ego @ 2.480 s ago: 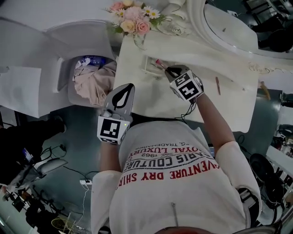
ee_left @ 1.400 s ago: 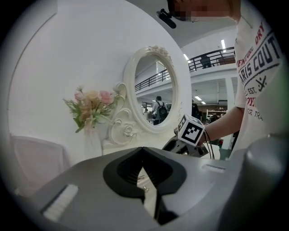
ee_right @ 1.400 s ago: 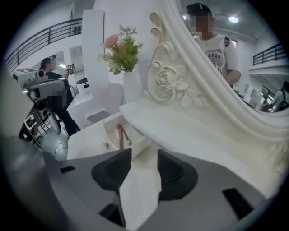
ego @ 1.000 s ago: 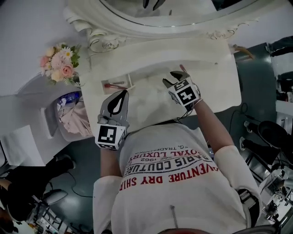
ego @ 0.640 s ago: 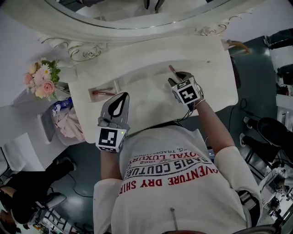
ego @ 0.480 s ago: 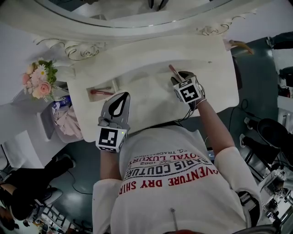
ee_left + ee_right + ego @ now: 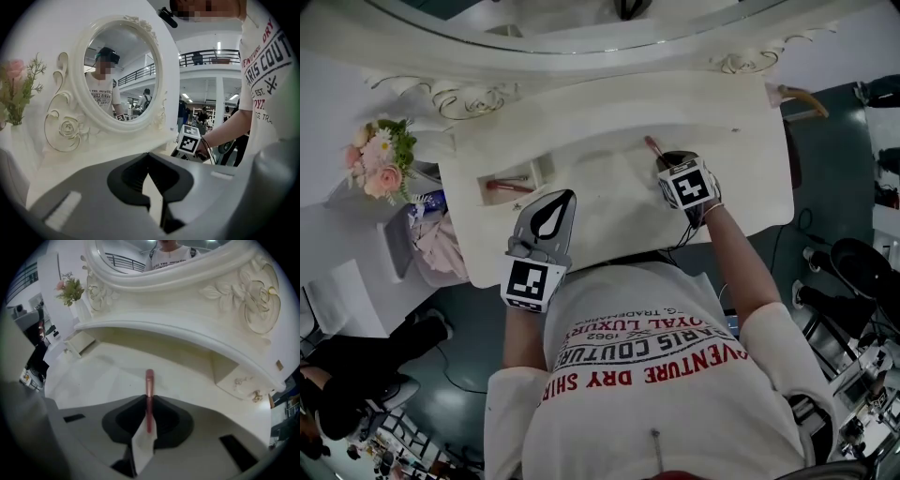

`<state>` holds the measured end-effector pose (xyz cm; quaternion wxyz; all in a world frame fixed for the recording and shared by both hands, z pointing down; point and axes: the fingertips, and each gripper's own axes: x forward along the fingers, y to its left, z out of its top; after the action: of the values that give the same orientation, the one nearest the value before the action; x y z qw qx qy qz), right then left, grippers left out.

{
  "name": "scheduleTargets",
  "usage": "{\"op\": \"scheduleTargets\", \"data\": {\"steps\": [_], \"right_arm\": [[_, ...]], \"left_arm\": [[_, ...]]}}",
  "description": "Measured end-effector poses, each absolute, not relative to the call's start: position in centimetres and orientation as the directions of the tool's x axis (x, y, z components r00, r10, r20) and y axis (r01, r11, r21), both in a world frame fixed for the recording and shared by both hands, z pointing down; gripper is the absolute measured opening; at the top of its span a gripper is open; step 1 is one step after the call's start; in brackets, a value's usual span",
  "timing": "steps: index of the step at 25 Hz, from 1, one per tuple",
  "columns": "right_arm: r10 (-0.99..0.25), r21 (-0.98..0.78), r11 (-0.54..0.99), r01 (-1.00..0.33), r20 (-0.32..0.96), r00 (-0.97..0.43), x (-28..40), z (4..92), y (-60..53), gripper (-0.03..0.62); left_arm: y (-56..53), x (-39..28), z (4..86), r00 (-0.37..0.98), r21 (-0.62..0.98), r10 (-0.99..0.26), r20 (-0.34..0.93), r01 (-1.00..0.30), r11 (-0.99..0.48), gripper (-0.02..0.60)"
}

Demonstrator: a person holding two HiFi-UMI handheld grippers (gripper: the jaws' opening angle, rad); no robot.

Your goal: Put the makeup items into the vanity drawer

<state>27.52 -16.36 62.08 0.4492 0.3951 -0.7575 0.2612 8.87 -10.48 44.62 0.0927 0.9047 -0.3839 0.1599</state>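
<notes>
The right tongs [image 7: 669,159] are clenched on a slender pink makeup pencil [image 7: 652,145]. Their jaws have just been closing, and in the right gripper view we see the right tongs [image 7: 149,398] pinching the pink makeup pencil [image 7: 149,379] along its lower part, while its upper end projects beyond the tips toward the mirror [image 7: 581,42]. We cannot tell whether the pencil's far end touches the cream worktop [image 7: 727,117] beneath it.

The left tongs [image 7: 565,197] hang over the near edge of the worktop, well apart from the right tongs. In the left gripper view the left tongs [image 7: 149,155] have their tips together with nothing between them. Ahead of them stands the oval mirror [image 7: 119,70], and to their right we see the marker cube of the right tongs.

The open vanity drawer [image 7: 546,172] lies just beyond the left tongs and to their left, well apart from the right tongs. A red makeup item [image 7: 508,186] lies inside it. A bunch of flowers [image 7: 377,161] stands further left of the left tongs, past the end of the worktop.
</notes>
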Motion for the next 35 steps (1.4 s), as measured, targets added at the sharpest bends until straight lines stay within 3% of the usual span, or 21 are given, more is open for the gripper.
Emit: {"op": "scheduleTargets", "data": {"steps": [8,16,25,35], "right_arm": [[-0.362,-0.018,0.583,-0.812,0.889,-0.279,24.8,60.3,-15.2,0.051],[-0.397,-0.018,0.639,-0.769,0.848,-0.35,17.0,55.0,-15.0,0.051],[-0.365,-0.019,0.779,-0.626,0.799,-0.478,5.3,51.5,-14.2,0.051],[-0.223,-0.028,0.914,-0.406,0.8,-0.557,-4.8,52.4,-12.7,0.051]], "left_arm": [[-9.3,5.9,43.5,0.653,0.039,-0.679,0.335,-0.729,-0.683,0.006],[-8.3,0.4,41.5,0.644,0.025,-0.701,0.305,-0.742,-0.67,0.006],[-6.7,-7.0,40.3,0.588,0.009,-0.757,0.284,-0.791,-0.611,0.006],[-4.5,-14.0,41.2,0.465,0.025,-0.835,0.296,-0.877,-0.48,0.006]]}}
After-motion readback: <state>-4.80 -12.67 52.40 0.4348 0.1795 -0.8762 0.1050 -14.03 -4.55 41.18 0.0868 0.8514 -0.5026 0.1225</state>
